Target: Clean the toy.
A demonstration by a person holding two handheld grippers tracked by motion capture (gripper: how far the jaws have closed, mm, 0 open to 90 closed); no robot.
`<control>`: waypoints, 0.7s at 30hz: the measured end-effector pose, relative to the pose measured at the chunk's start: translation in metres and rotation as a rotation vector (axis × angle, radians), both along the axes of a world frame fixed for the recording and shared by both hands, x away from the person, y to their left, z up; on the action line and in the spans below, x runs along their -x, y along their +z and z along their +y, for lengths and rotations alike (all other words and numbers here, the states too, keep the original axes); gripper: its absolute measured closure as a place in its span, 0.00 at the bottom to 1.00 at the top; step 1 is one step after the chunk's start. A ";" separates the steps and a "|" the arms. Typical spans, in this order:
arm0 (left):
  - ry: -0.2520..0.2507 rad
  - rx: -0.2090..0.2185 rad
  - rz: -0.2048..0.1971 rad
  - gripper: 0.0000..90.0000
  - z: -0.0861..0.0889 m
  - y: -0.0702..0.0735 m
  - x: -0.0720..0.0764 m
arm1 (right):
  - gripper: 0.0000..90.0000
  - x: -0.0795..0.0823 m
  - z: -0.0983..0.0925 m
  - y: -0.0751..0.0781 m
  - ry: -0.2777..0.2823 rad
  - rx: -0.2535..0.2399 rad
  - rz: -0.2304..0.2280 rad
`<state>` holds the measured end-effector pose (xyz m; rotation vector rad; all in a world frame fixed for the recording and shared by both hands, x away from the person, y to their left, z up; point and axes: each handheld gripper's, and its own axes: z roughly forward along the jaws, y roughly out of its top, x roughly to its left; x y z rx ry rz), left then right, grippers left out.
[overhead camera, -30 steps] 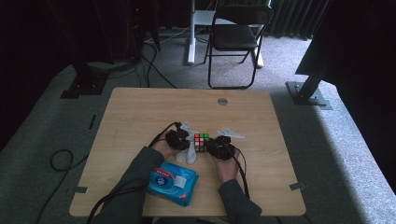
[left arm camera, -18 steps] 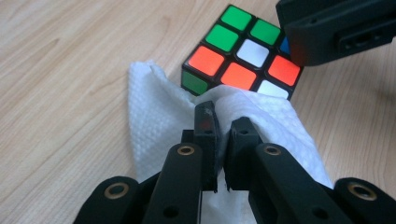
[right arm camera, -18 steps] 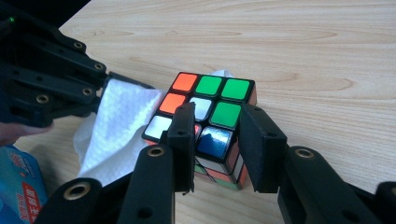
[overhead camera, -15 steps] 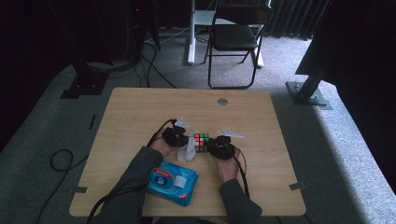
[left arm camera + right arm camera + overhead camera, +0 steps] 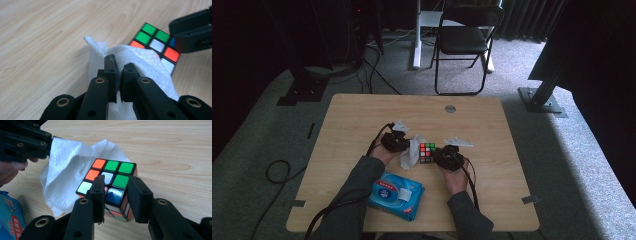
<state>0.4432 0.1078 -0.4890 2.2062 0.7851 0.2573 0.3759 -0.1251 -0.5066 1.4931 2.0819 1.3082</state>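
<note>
1. A person sits at the near edge of a light wooden table [image 5: 362, 120], a two-jaw black gripper in each hand.
2. The left gripper [image 5: 119, 68] has its jaws nearly together, pinching a fold of a crumpled white paper tissue [image 5: 150, 67]; in the high view that left gripper [image 5: 404, 145] sits just left of the table's middle, with the tissue [image 5: 411, 155] hanging from it to the tabletop.
3. The right gripper [image 5: 116, 188] clamps a scrambled colour-tiled puzzle cube [image 5: 112, 173], one jaw on each of two opposite sides of the cube's near corner; the cube rests on the table.
4. In the high view the cube [image 5: 427, 151] stands between the two grippers, and the right gripper [image 5: 439, 156] is just right of it.
5. The tissue touches the cube's left side and drapes against it; in the left gripper view the cube [image 5: 155, 45] shows behind the tissue.
6. A blue plastic pack of wipes [image 5: 395, 195] lies nearer the person, left of centre, apart from the cube.
</note>
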 end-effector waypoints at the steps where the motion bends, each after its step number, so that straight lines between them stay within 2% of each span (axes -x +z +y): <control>1: 0.010 0.005 -0.001 0.95 0.001 0.000 -0.001 | 0.75 0.000 0.000 0.000 0.001 0.000 0.001; 6: 0.031 0.019 -0.005 0.95 0.004 0.001 -0.001 | 0.76 -0.002 0.000 0.001 0.026 0.007 -0.002; 9: 0.033 0.018 -0.010 0.95 0.004 0.001 -0.001 | 0.79 -0.004 0.001 0.003 0.038 0.029 -0.001; 21: 0.027 0.016 -0.009 0.95 0.003 0.001 0.000 | 0.78 -0.016 0.004 0.005 0.012 0.055 0.006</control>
